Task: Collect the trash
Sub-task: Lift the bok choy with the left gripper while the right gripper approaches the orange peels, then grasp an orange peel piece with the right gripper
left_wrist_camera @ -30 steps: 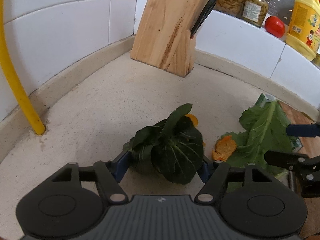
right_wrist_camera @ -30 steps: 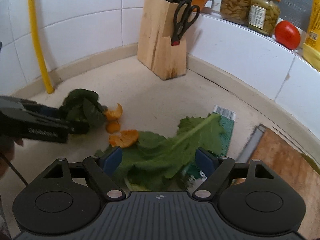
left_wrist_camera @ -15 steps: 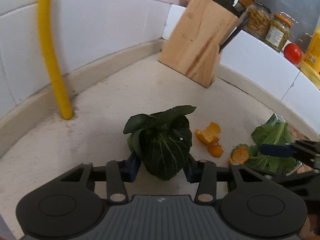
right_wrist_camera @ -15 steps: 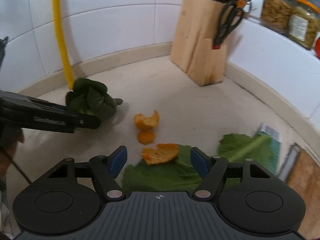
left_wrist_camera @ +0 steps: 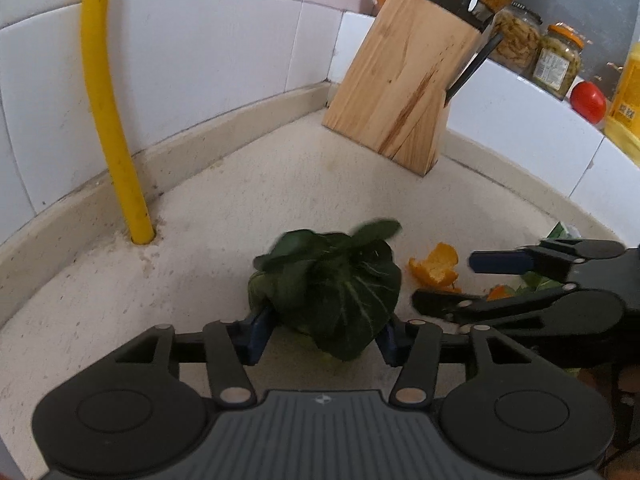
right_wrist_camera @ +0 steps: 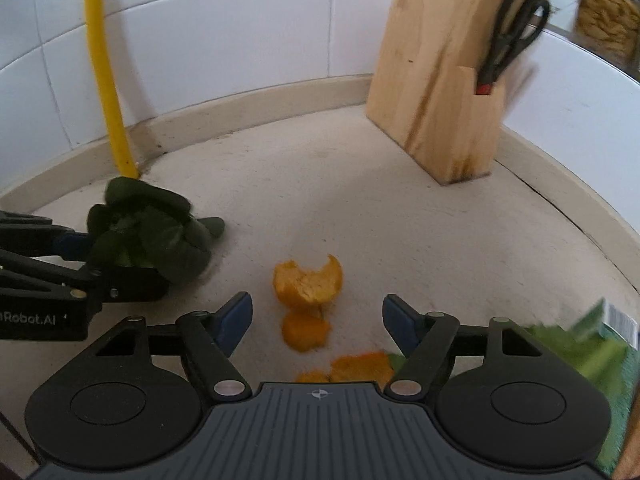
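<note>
The left claw (left_wrist_camera: 324, 338) carries a bunch of dark leafy greens (left_wrist_camera: 332, 284) between its two blue pads; its jaws are opening at this moment, yet the pads remain against both sides of the bunch. In the right wrist view the same bunch (right_wrist_camera: 148, 236) sits at the tip of the left claw (right_wrist_camera: 100, 258), just in front of the yellow pipe (right_wrist_camera: 102, 76) that rises from the worktop (right_wrist_camera: 360, 208) along the white tiled wall. The right claw (right_wrist_camera: 316, 320) stands wide with nothing gripped. A curled piece of orange peel (right_wrist_camera: 308, 280) and a smaller flat piece (right_wrist_camera: 306, 330) lie on the worktop in the gap between its pads, touching neither pad. A third piece of peel (right_wrist_camera: 356, 366) lies closer to the camera, partly hidden by the claw body. To the right, a light green leaf (right_wrist_camera: 576, 344) lies over a green packet with a barcode (right_wrist_camera: 622, 320); both are blurred at the edge of the view. In the left wrist view the right claw (left_wrist_camera: 452, 284) enters from the right, its fingers bracketing the orange peel (left_wrist_camera: 436, 266) beside the greens. A wooden knife block (left_wrist_camera: 404, 80) stands in the worktop corner, with black scissors (right_wrist_camera: 516, 32) in its side slot. Two jars (left_wrist_camera: 536, 48), a tomato (left_wrist_camera: 587, 96) and a yellow bottle (left_wrist_camera: 626, 100) stand on the ledge behind.
</note>
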